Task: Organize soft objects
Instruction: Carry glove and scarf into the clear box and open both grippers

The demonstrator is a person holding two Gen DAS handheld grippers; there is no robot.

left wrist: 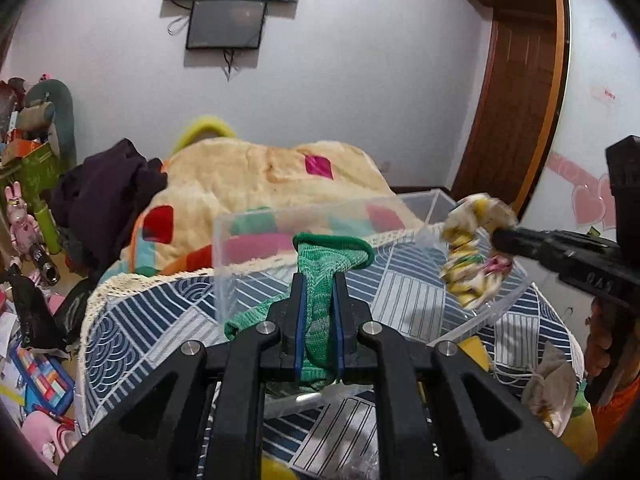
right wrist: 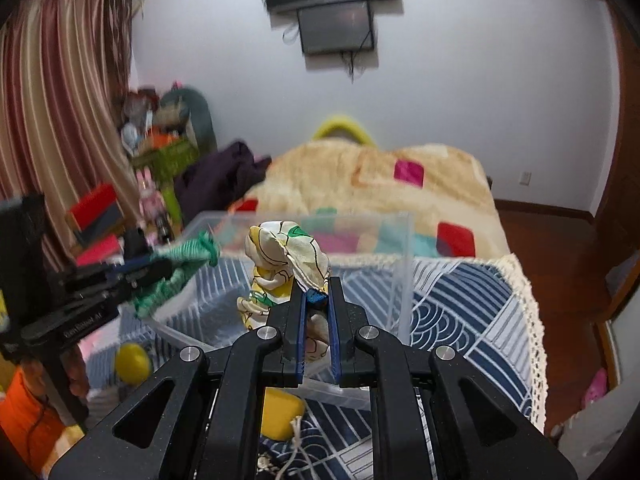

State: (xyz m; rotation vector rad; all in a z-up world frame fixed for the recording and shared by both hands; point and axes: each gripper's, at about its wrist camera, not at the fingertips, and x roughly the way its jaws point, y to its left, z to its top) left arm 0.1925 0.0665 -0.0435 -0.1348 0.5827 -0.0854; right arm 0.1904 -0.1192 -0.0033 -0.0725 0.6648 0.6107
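Green knit sock (left wrist: 320, 280) is sitting pinched in left tongs (left wrist: 319, 280) at frame center, over clear plastic bin (left wrist: 240, 240) on the patterned bedspread (left wrist: 140, 320). Right tongs (right wrist: 316, 292) are gripping yellow-white floral cloth (right wrist: 288, 248), center frame, above same bin.

We see a dim room lit softly and evenly, with a cool cast on the white wall (left wrist: 360, 80). Both fisheye views bow straight lines hard toward the edges and end in dark vignetted corners. Soft shadows hang under the wall-mounted screen (right wrist: 336, 30). The clear plastic box (left wrist: 400, 216) shows faint sheen on its rims. In the left view the floral scrunchie (left wrist: 476, 248) smears with motion blur; in the right view the green knit sock (right wrist: 180, 264) is streaked, and the blanket (right wrist: 380, 184) looks soft.
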